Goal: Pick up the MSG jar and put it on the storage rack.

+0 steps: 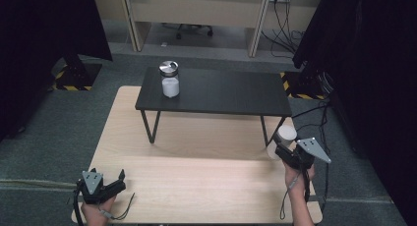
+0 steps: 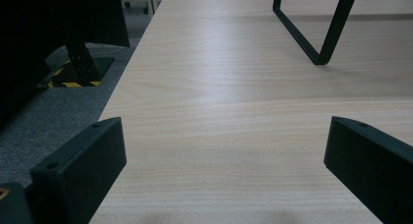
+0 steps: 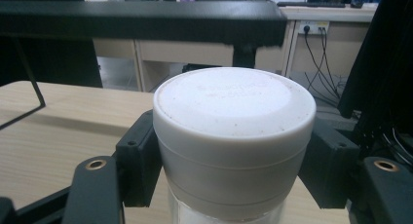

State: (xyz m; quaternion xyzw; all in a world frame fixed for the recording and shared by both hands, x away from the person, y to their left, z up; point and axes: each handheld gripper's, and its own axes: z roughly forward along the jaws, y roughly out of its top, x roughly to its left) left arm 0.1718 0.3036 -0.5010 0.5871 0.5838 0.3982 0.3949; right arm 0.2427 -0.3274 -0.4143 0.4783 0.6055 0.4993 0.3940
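A jar with a white lid [image 1: 283, 137] [image 3: 234, 131] sits between the two black jaws of my right gripper [image 1: 285, 146] [image 3: 229, 160], which is shut on it just under the lid, near the right edge of the wooden table [image 1: 196, 177]. A second jar with a silver metal lid [image 1: 169, 78] stands on the left part of the small black raised table [image 1: 216, 93]. My left gripper [image 1: 115, 183] [image 2: 224, 160] rests low at the front left corner of the wooden table, jaws wide apart with only bare wood between them.
The black raised table's thin legs [image 1: 150, 127] [image 2: 311, 34] stand on the wooden table. Dark curtains [image 1: 44, 24] hang at both sides. Cables [image 1: 319, 113] trail at the right, and desks [image 1: 196, 10] stand at the back.
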